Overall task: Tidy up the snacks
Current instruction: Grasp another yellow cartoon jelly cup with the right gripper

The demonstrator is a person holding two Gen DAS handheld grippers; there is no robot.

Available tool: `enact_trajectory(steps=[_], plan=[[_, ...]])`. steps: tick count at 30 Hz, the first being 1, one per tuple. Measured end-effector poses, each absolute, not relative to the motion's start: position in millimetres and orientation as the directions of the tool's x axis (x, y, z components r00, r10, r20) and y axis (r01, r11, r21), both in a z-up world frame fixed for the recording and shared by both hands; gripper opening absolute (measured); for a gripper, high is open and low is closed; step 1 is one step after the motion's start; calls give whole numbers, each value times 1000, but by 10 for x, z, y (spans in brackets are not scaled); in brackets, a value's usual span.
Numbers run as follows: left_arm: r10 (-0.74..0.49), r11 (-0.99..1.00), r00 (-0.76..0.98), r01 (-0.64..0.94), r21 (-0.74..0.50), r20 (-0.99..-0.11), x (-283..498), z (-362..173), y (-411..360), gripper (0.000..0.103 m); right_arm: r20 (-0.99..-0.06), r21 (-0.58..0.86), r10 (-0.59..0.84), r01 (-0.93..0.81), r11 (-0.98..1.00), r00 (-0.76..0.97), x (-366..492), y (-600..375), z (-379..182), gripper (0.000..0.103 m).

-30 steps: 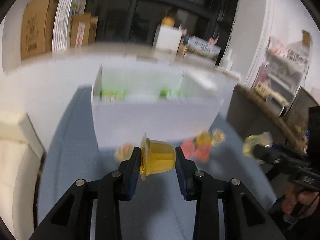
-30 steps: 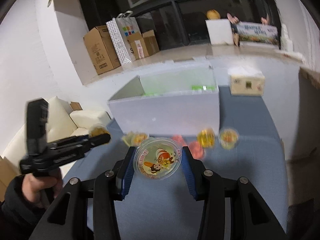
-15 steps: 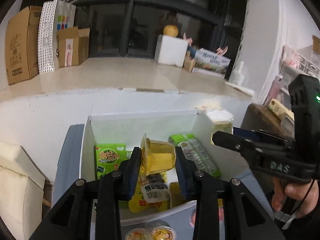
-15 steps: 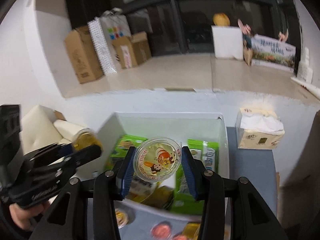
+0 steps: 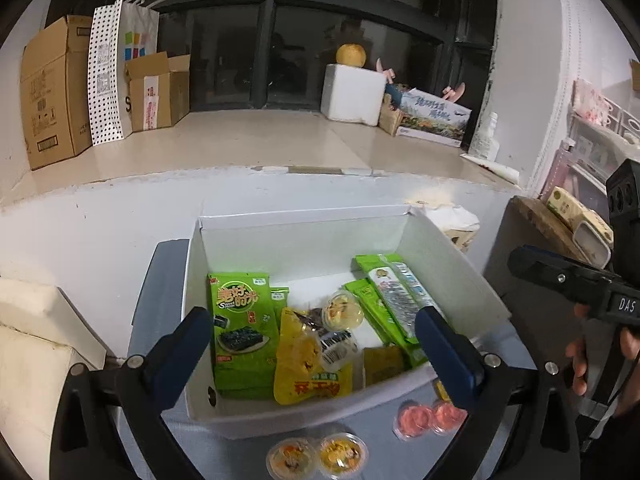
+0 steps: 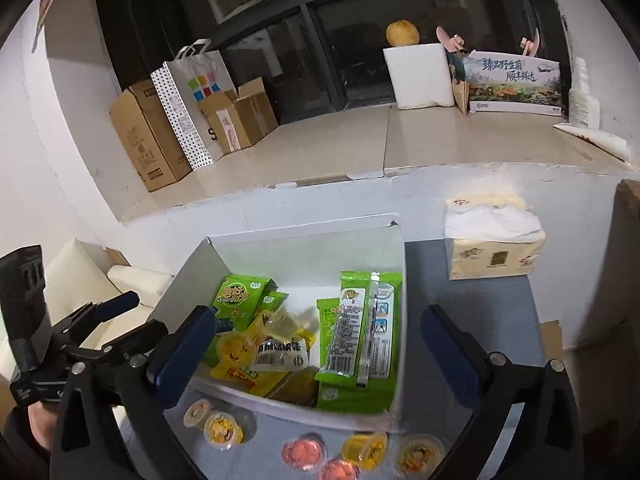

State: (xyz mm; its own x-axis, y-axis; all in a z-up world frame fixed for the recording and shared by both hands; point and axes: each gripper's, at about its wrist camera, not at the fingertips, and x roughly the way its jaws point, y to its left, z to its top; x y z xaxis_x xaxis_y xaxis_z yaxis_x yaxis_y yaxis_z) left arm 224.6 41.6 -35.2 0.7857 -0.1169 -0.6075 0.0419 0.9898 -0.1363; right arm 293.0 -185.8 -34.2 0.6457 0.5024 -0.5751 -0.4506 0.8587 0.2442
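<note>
My left gripper (image 5: pixel 316 344) hovers over the open white box (image 5: pixel 304 216); its jaws are opening wide, with nothing between them. A yellow jelly cup (image 5: pixel 342 312) lies in the box among green seaweed packs (image 5: pixel 240 320) and a yellow bag (image 5: pixel 308 368). My right gripper (image 6: pixel 320 344) hangs over the same box (image 6: pixel 304 226). Its jaws are opening too and hold nothing. Below it, a jelly cup (image 6: pixel 234 346) rests on the packets and a clear one (image 6: pixel 282 324) lies beside it. More jelly cups (image 6: pixel 366 446) sit on the table in front of the box.
Orange cups (image 5: pixel 316 456) and pink cups (image 5: pixel 430 418) lie on the grey-blue table before the box. A tissue box (image 6: pixel 494 244) stands to its right. A cream sofa (image 5: pixel 32 360) is at the left. A ledge with cardboard boxes (image 6: pixel 148 140) runs behind.
Both grippers carried a jelly cup from the table up over the box. Their jaws have spread apart and the cups have dropped into the box.
</note>
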Motion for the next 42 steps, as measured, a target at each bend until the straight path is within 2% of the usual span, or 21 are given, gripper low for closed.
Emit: enact_trajectory(steps=[5, 9, 12, 20, 22, 23, 25, 26, 27, 28, 30, 35, 42], plan=[[-153, 985, 792, 70, -161, -591, 1779, -404, 332, 103, -542, 246, 503, -446, 861, 673, 2465, -2220, -488, 103], [-195, 972, 776, 72, -223, -600, 1289, -664, 287, 103, -587, 267, 479, -403, 876, 652, 2125, -2524, -904, 103], [-207, 967, 755, 63, -246, -622, 1022, -904, 251, 103, -647, 218, 392, -334, 917, 654, 1975, -2658, -1230, 103], [-211, 965, 688, 35, -259, -694, 836, -1337, 226, 103, -719, 155, 315, -299, 942, 619, 2414, -2592, -1568, 103], [-213, 964, 686, 33, -262, -696, 827, -1356, 238, 103, -734, 146, 303, -294, 944, 607, 2577, -2513, -1613, 100], [-211, 964, 688, 31, -263, -694, 820, -1360, 248, 103, -744, 135, 295, -297, 945, 600, 2638, -2471, -1636, 94], [-213, 963, 688, 28, -268, -694, 834, -1365, 261, 103, -768, 105, 274, -308, 946, 579, 2748, -2386, -1703, 78], [-215, 962, 686, 26, -271, -696, 837, -1375, 269, 103, -779, 111, 280, -316, 942, 561, 2792, -2356, -1732, 67], [-216, 962, 685, 27, -272, -696, 845, -1377, 279, 103, -785, 132, 305, -336, 933, 538, 2816, -2335, -1775, 51], [-215, 962, 683, 25, -271, -698, 848, -1383, 294, 103, -789, 131, 310, -348, 928, 530, 2824, -2306, -1797, 48], [-212, 963, 680, 20, -270, -702, 863, -1407, 308, 103, -787, 102, 291, -350, 931, 544, 2795, -2274, -1791, 48], [-202, 964, 683, 14, -264, -702, 929, -1419, 346, 103, -753, 143, 331, -350, 926, 569, 2585, -2359, -1682, 48], [-105, 979, 669, -59, -194, -736, 1386, -1495, 532, 103, -673, 234, 435, -386, 892, 598, 2032, -2409, -1413, 48]])
